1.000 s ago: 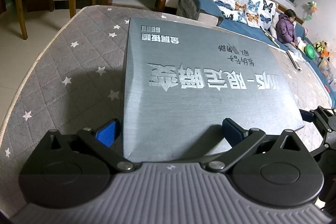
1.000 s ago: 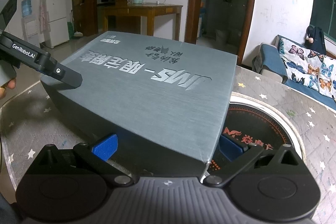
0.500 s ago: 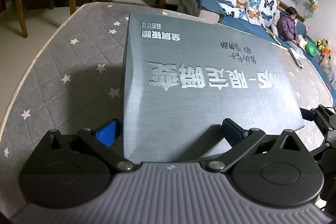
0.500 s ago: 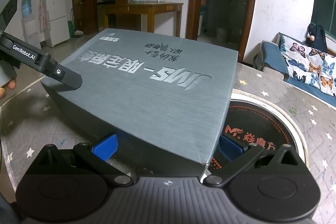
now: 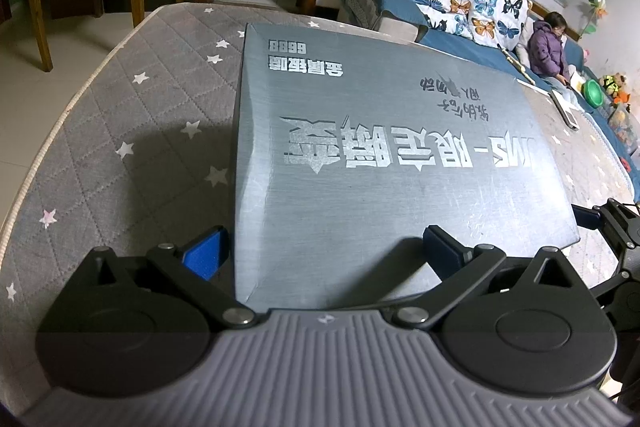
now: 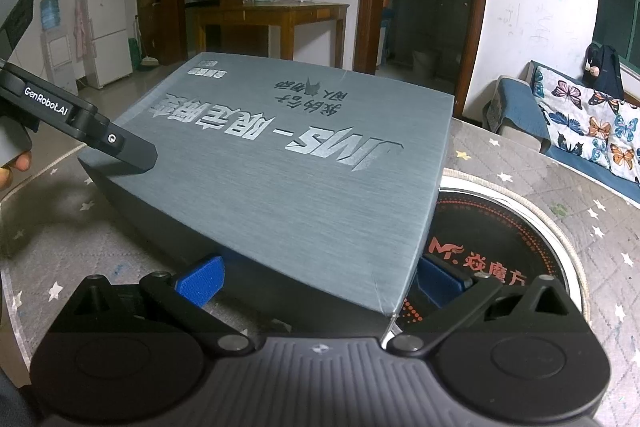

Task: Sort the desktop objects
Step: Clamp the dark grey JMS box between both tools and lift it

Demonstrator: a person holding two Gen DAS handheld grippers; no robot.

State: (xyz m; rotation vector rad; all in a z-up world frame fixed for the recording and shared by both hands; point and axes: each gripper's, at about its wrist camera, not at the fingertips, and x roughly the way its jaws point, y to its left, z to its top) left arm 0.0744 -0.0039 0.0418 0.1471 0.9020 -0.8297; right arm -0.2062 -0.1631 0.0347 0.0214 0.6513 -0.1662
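Dim indoor lighting from overhead. The grey box (image 5: 380, 163) casts a soft shadow leftward onto the quilted bench (image 5: 120, 131). Focus sharp; fisheye curvature bends edges.

The grey box (image 6: 288, 163) carries silver lettering on its lid, upside down to both cameras: "JWS" followed by a dash and large Chinese characters, smaller Chinese lines farther off, and "6688" near its far left corner in the left wrist view. The left gripper's (image 6: 132, 151) arm reads "GenRobot.AI". The round black cooktop (image 6: 500, 235) bears a red "M" logo with Chinese characters.
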